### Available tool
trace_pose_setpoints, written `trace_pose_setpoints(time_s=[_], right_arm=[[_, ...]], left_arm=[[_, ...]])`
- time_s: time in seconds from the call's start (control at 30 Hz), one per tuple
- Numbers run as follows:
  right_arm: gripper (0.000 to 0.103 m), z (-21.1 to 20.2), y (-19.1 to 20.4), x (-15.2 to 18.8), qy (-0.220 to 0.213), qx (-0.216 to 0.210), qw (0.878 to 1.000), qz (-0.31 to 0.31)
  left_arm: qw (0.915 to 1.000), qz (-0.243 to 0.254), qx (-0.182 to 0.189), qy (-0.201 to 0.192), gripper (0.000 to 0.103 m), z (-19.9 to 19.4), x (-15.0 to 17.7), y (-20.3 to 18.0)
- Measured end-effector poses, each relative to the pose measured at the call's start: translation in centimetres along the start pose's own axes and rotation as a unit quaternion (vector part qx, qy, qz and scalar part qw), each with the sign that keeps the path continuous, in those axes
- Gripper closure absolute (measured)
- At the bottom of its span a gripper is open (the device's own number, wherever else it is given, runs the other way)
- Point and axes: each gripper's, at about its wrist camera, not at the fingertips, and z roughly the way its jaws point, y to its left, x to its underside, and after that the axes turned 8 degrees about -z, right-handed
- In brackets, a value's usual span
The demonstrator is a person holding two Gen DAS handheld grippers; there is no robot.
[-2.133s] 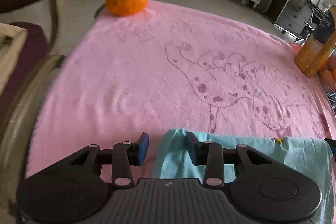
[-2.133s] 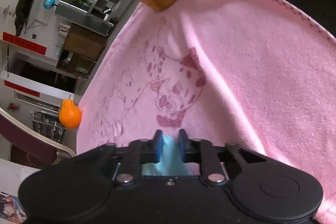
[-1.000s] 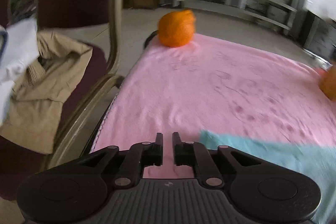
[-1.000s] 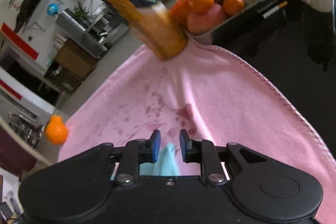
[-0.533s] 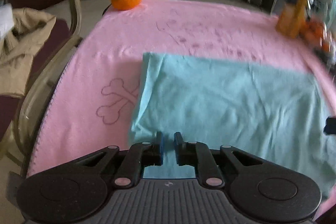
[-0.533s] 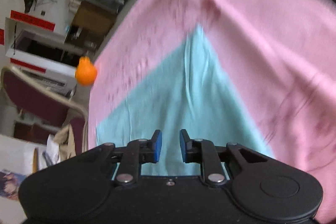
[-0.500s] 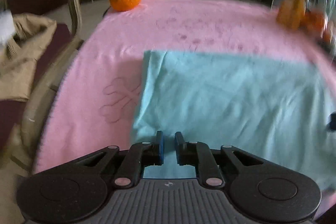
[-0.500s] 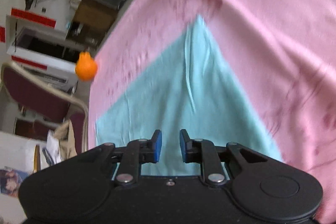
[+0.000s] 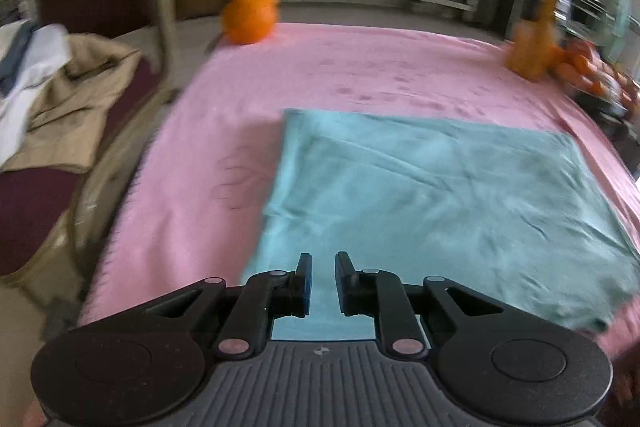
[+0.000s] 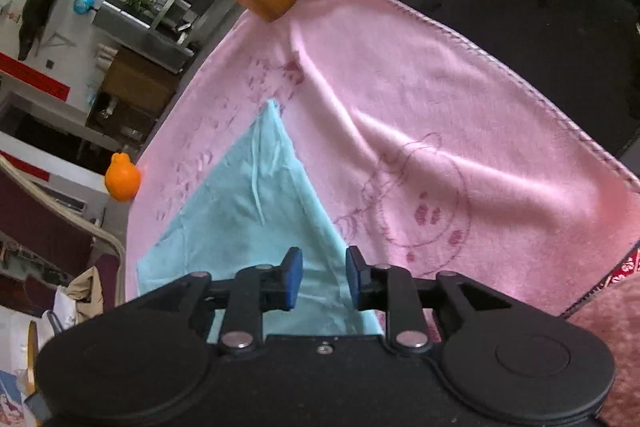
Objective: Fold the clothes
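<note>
One light blue garment (image 9: 432,195) lies spread flat on one pink blanket (image 9: 360,67) that covers the bench. Its near edge runs under both pairs of fingers.

The left gripper (image 9: 322,279) hangs over the garment's near left part. Its two fingers (image 9: 304,279) stand a narrow gap apart and are closing; blue cloth shows through the gap below them, but the pads do not press on it. The garment's left edge runs away ahead and just left of these fingers, and its body spreads ahead and to their right. This view is blurred.

The right gripper (image 10: 322,281) hangs over the garment's near right corner. Its two fingers (image 10: 292,279) stand wider apart and are opening. The garment's right edge passes beneath the gap, and nothing is pinched between the pads. The garment (image 10: 248,211) tapers to a far corner straight ahead of these fingers, and the blanket (image 10: 440,115) with a faint bear drawing lies ahead to their right.

Far ahead and left of the left fingers sits one large orange fruit (image 9: 250,17) at the blanket's far corner. Far ahead to the right stands one orange bottle (image 9: 536,23), with several small oranges (image 9: 580,67) beside it; their number cannot be counted. One chair (image 9: 92,39) piled with clothes (image 9: 60,87) stands well left of the left fingers.
</note>
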Motion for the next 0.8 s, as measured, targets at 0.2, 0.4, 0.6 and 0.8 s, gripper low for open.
trace_pose_setpoints(time_s=[0.2, 0.4, 0.6, 0.8], right_arm=[[0.065, 2.3, 0.0, 0.4, 0.032, 0.0, 0.999, 0.003], [0.065, 3.2, -0.9, 1.3, 0.078, -0.06, 0.994, 0.05], [0.05, 3.7, -1.1, 2.6, 0.11, -0.113, 0.982, 0.103], [0.049, 4.1, 0.2, 3.6, 0.085, -0.111, 0.985, 0.099]], left_arm=[[0.9993, 0.022, 0.02, 0.021, 0.087, 1.8, 0.9, -1.4], [0.9991, 0.006, 0.024, 0.035, 0.087, 2.5, 1.1, -0.9], [0.9989, -0.006, 0.023, 0.04, 0.087, 2.7, 1.1, -0.7], [0.9986, -0.015, 0.023, 0.045, 0.086, 2.9, 1.1, -0.4]])
